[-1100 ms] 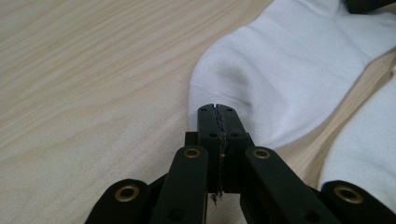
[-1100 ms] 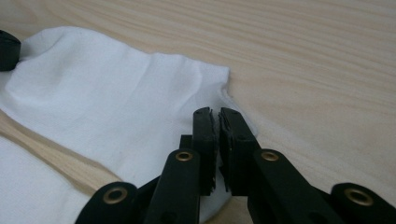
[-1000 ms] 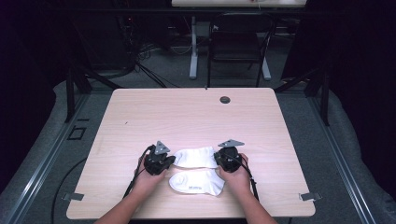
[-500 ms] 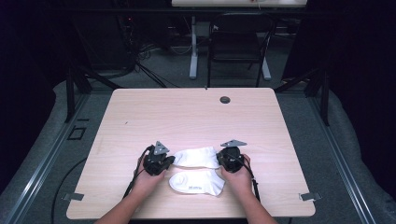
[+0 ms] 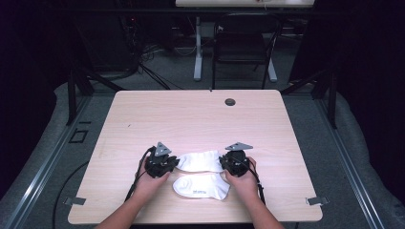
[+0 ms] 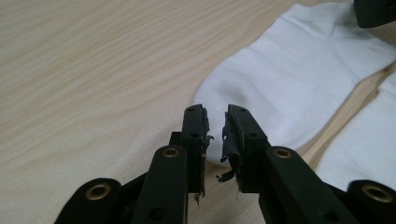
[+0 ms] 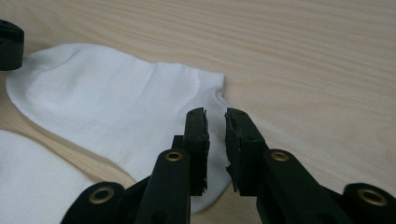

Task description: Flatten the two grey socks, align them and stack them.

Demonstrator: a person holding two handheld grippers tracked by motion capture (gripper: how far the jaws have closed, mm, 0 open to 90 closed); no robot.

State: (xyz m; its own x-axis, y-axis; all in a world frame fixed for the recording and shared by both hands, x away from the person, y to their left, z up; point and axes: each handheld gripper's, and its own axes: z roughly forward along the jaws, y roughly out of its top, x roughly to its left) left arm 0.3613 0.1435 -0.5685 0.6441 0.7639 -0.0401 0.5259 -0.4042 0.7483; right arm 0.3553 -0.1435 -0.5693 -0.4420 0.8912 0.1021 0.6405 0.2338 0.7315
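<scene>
- High view: a pale wooden table (image 5: 200,119) carries two white socks near its front edge. The far sock (image 5: 200,161) lies flat between the two grippers; the near sock (image 5: 200,186) lies just at six o'clock of it, apart from it or barely touching; from this height I cannot tell which.
- High view: the left gripper (image 5: 173,163) sits at nine o'clock of the far sock, at its end, and the right gripper (image 5: 224,162) sits at three o'clock, at the other end. Each is held in a hand, and both point inward at the sock.
- Left gripper view: the jaws of the left gripper (image 6: 215,125) stand a narrow slit apart and have just been opening. Nothing is pinched between them; their tips hang over the rounded end of the far sock (image 6: 299,79), which lies flat toward one o'clock. The near sock (image 6: 369,149) shows at four o'clock.
- Right gripper view: the right gripper (image 7: 215,122) likewise has its jaws narrowly parted, just opened, with no cloth between the pads. The tips are over the edge of the far sock (image 7: 116,107), which spreads toward ten o'clock. The near sock (image 7: 32,182) lies at eight o'clock.
</scene>
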